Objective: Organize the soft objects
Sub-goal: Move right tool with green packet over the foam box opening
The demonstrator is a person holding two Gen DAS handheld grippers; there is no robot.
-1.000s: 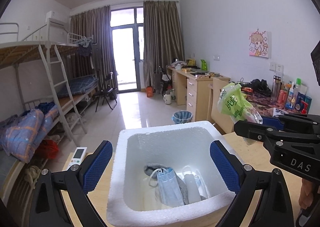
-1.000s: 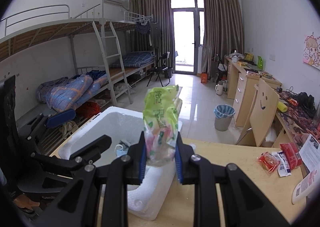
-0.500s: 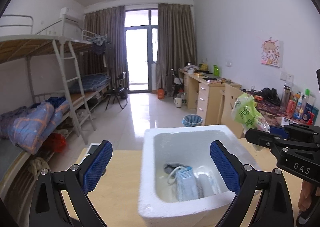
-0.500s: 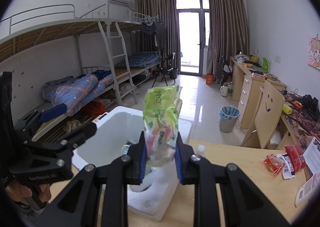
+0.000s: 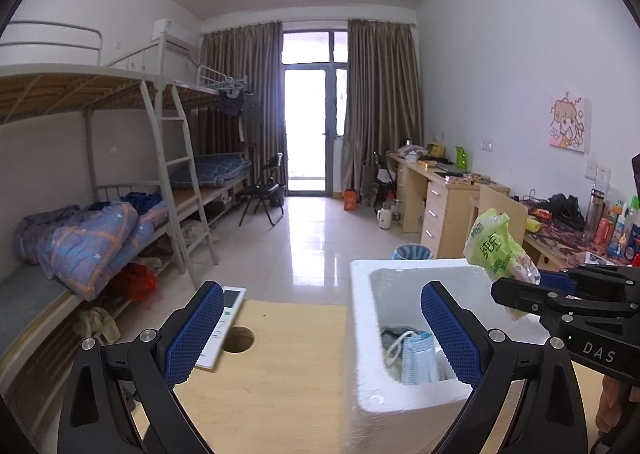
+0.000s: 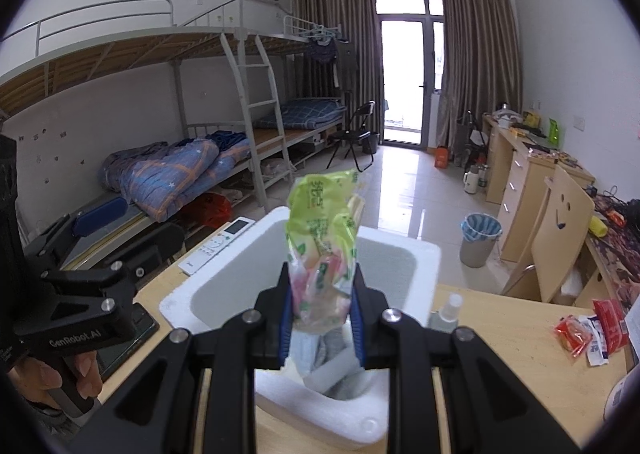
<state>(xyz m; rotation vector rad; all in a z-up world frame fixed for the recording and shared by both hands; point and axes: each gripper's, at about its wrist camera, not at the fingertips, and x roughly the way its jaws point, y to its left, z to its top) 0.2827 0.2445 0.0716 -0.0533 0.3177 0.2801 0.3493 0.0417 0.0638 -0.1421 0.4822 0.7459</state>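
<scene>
My right gripper [image 6: 322, 312] is shut on a green plastic snack bag [image 6: 322, 238] and holds it upright above the white foam box [image 6: 224, 278]. The bag [image 5: 498, 250] and the right gripper [image 5: 520, 296] also show in the left wrist view, over the box's right rim [image 5: 360, 334]. A blue face mask [image 5: 418, 358] and grey soft items lie inside the box. My left gripper [image 5: 320, 334] is open and empty, over the table left of the box; it shows at the left in the right wrist view [image 6: 120, 254].
A white remote [image 5: 222, 328] lies by a round cable hole [image 5: 238, 339] in the wooden table [image 5: 280, 374]. A small spray bottle [image 6: 450, 310] stands right of the box. Red snack packets [image 6: 588, 328] lie at the table's right. A dark phone [image 6: 124, 342] lies under the left gripper.
My left gripper has swung left, away from over the box to the bare table. My right gripper has moved closer over the box with the bag still held.
</scene>
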